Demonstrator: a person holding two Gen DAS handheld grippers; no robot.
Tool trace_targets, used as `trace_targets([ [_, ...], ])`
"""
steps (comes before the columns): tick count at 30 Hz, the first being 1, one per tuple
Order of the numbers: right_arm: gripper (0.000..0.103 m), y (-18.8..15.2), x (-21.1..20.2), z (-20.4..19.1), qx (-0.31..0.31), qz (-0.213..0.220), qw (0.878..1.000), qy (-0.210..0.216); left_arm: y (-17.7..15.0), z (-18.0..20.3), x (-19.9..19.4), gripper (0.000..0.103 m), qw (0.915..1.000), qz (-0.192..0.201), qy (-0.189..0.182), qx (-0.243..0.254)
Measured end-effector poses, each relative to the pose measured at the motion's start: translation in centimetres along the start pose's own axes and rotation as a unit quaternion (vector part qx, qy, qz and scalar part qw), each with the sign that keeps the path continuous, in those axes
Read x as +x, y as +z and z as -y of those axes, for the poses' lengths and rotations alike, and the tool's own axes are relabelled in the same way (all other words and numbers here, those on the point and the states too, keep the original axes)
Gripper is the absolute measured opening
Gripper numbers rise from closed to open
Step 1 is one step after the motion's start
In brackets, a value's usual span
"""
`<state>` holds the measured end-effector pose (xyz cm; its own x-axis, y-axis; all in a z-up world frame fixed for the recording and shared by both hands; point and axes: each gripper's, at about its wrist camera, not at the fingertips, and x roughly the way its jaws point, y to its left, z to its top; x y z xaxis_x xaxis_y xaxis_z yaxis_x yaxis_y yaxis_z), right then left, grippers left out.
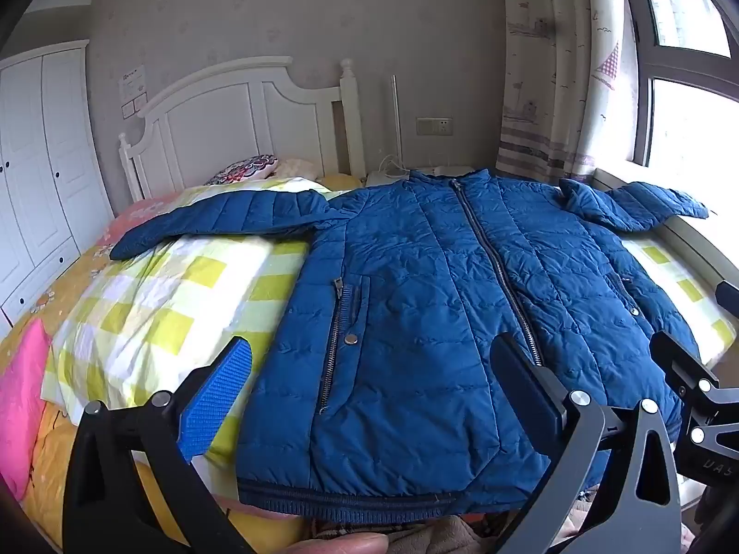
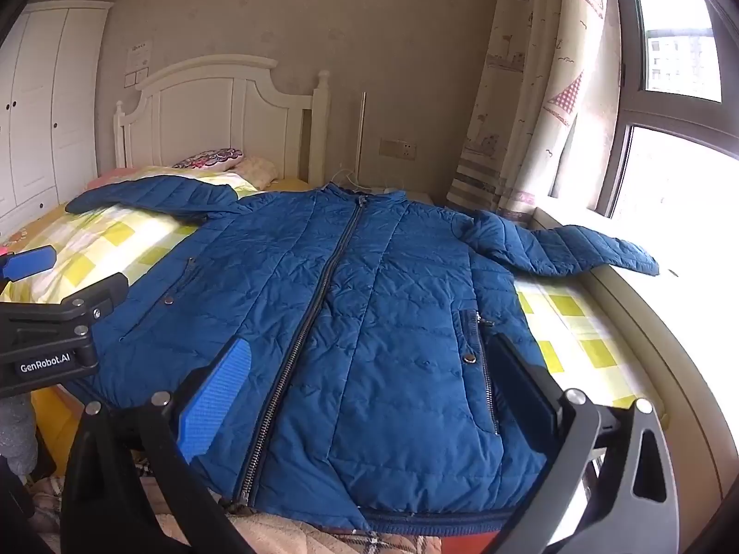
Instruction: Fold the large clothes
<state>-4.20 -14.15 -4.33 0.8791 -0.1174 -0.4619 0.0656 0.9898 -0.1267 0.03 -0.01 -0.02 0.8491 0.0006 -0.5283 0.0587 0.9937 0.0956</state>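
A blue quilted zip-up jacket (image 1: 429, 304) lies flat, front up and zipped, on the bed, with both sleeves spread out to the sides; it also shows in the right wrist view (image 2: 369, 304). Its left sleeve (image 1: 221, 221) rests on the checked quilt. Its right sleeve (image 2: 582, 249) reaches the window sill. My left gripper (image 1: 374, 397) is open and empty, held above the jacket's lower left part near the hem. My right gripper (image 2: 369, 392) is open and empty above the lower right part. Neither touches the jacket.
A yellow-green checked quilt (image 1: 157, 304) covers the bed. A white headboard (image 1: 240, 115) and pillows stand at the far end. A white wardrobe (image 1: 37, 175) is at left. A window sill (image 2: 656, 323), curtain (image 2: 522, 92) and window are at right.
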Motion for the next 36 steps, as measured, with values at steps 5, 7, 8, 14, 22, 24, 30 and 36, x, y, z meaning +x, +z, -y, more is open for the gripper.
trace_targets([
  [5,0.101,0.0,-0.4,0.1,-0.004,0.006,1.0,-0.003,0.0,0.4,0.0,0.099,1.0,-0.001,-0.001,0.004],
  [7,0.101,0.0,-0.7,0.1,-0.004,0.008,1.0,-0.005,0.0,0.6,0.0,0.099,1.0,-0.001,-0.001,0.005],
  [8,0.101,-0.1,0.1,-0.1,-0.003,-0.002,1.0,-0.001,0.0,0.0,0.0,0.099,1.0,-0.001,-0.002,-0.003],
  [14,0.101,-0.4,0.1,-0.2,-0.001,-0.004,1.0,0.001,-0.1,-0.2,0.0,0.099,1.0,-0.002,-0.003,-0.003],
  [22,0.101,-0.2,0.2,-0.1,0.001,-0.005,1.0,0.004,0.0,-0.1,0.0,0.099,1.0,-0.002,-0.003,-0.004],
  [24,0.101,-0.3,0.2,-0.1,0.002,-0.005,1.0,0.004,0.0,-0.1,0.0,0.099,1.0,-0.002,-0.003,-0.004],
  [30,0.101,-0.3,0.3,0.0,0.003,-0.005,1.0,0.004,-0.1,-0.4,0.0,0.099,1.0,-0.002,-0.002,-0.005],
  [36,0.101,-0.3,0.3,0.0,0.004,-0.006,1.0,0.005,-0.4,-0.7,0.1,0.099,1.0,-0.003,-0.002,-0.006],
])
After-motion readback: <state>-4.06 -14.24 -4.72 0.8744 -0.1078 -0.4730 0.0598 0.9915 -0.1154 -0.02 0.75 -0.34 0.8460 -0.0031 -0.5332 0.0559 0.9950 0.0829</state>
